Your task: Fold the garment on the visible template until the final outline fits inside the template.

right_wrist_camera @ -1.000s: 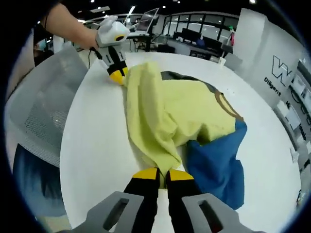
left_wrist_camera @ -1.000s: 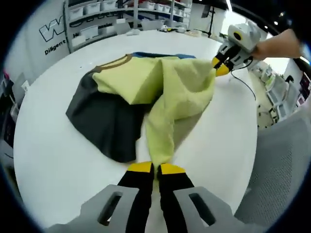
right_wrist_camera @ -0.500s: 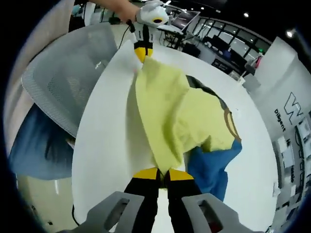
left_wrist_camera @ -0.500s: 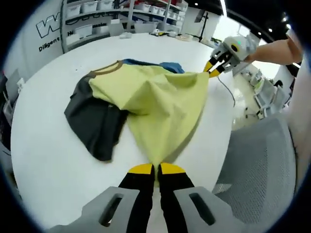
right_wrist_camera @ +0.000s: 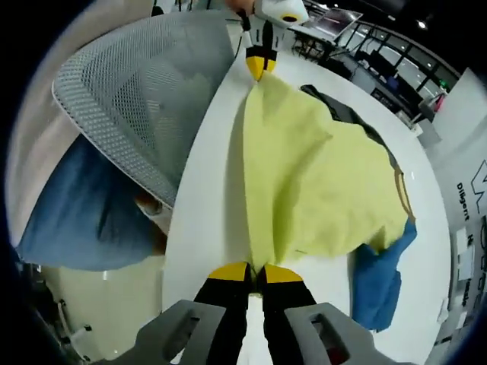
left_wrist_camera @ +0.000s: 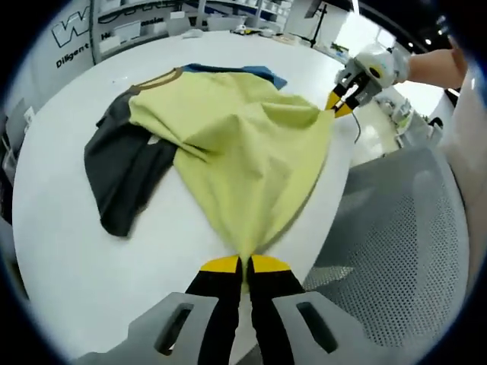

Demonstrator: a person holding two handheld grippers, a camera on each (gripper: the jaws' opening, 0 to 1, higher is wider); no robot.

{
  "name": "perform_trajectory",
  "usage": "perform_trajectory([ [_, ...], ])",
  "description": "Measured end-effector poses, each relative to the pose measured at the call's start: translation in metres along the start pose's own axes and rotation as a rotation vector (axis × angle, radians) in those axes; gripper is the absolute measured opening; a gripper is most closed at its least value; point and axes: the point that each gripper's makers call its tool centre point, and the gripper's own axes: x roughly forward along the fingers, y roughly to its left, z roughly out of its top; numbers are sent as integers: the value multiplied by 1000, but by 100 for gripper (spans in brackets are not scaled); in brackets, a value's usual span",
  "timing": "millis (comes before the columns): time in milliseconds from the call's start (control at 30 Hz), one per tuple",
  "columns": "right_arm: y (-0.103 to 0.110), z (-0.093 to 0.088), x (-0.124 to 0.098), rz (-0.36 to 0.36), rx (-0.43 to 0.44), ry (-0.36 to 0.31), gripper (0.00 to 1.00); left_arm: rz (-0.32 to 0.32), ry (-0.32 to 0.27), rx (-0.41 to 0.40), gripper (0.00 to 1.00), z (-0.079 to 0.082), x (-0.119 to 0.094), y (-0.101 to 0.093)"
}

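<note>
A yellow-green shirt [left_wrist_camera: 243, 144] with a dark grey sleeve [left_wrist_camera: 122, 171], a blue sleeve [left_wrist_camera: 232, 71] and a brown collar lies spread over a round white table [left_wrist_camera: 68, 243]. My left gripper [left_wrist_camera: 243, 265] is shut on one corner of the shirt's hem at the table's near edge. In the same view the right gripper [left_wrist_camera: 342, 103] holds the other hem corner. In the right gripper view my right gripper [right_wrist_camera: 255, 271] is shut on the hem, the shirt [right_wrist_camera: 319, 182] stretches away to the left gripper [right_wrist_camera: 260, 65], and the blue sleeve [right_wrist_camera: 380, 281] hangs at the lower right.
A grey mesh chair [left_wrist_camera: 396, 251] stands close against the table edge beside both grippers and appears as the chair [right_wrist_camera: 144, 99] in the right gripper view. A person's blue trouser leg [right_wrist_camera: 84, 220] is below it. Shelves with boxes [left_wrist_camera: 144, 30] line the far wall.
Both grippers have pulled the hem back toward the table's near edge, so the bunched yellow body has been drawn out flat and taut. The sleeves slid along with it.
</note>
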Motion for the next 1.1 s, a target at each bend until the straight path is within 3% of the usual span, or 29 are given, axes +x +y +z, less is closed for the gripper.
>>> perform_trajectory([
  [200, 14, -3, 8, 33, 30, 20, 0, -27, 32, -23, 3, -14, 1, -6],
  [367, 18, -4, 5, 57, 82, 27, 2, -104, 74, -51, 3, -25, -2, -14],
  [533, 27, -2, -9, 126, 154, 15, 8, -110, 43, -82, 4, -16, -14, -4],
  [700, 8, -16, -23, 83, 241, -2, 11, -113, 33, -119, 2, -12, -30, 11],
  [767, -9, -24, -30, 45, 317, -21, 13, -57, 0, -152, 0, -8, -37, 34],
  [900, -45, -46, -34, -72, 380, -11, 19, 84, -93, -222, 6, 3, -43, 81],
  [1000, -66, -56, -33, -136, 428, -7, 24, 205, -111, -285, 17, 3, -43, 113],
  [1100, -87, -65, -29, -202, 474, -13, 30, 253, -155, -359, 24, 7, -41, 131],
])
